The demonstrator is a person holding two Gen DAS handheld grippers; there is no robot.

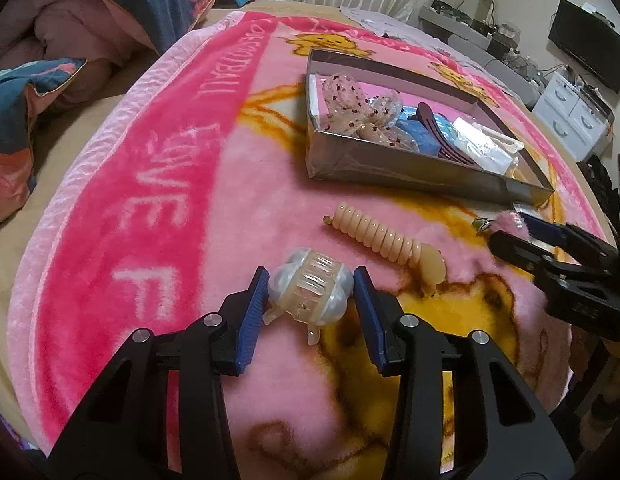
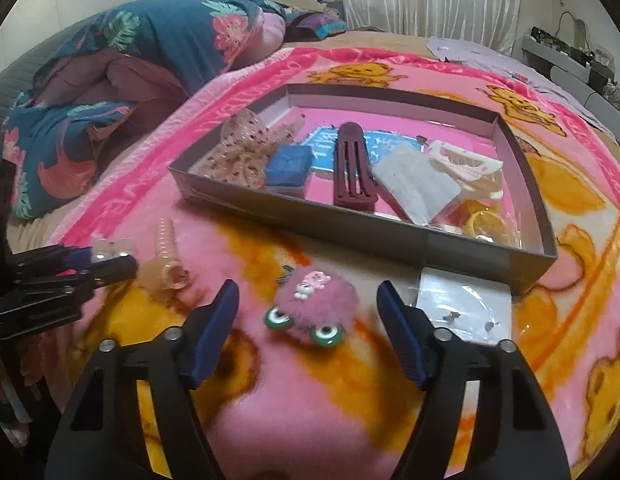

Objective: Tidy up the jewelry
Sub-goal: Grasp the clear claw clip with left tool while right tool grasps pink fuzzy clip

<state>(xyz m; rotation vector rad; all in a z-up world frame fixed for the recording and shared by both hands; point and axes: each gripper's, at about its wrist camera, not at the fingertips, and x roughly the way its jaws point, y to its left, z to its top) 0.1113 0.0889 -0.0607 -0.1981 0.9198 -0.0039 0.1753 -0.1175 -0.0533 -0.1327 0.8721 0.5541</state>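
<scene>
Left gripper (image 1: 310, 280) jaws hold pearly white claw hair clip (image 1: 310, 294); right gripper (image 2: 306, 300) jaws wide, straddling fuzzy pink frog-eyed clip (image 2: 314, 308) untouched.

A pink blanket (image 2: 238, 240) carries a grey tray (image 2: 350, 222), hair clips and an earring card (image 2: 464, 300).

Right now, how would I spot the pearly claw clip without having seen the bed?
Find the grey tray on the pink blanket. In front of it lies a beige spiral clip; just beyond that, between the left gripper fingers, sits the pearly claw clip. It alone is white, bulbous and translucent-toothed.
</scene>
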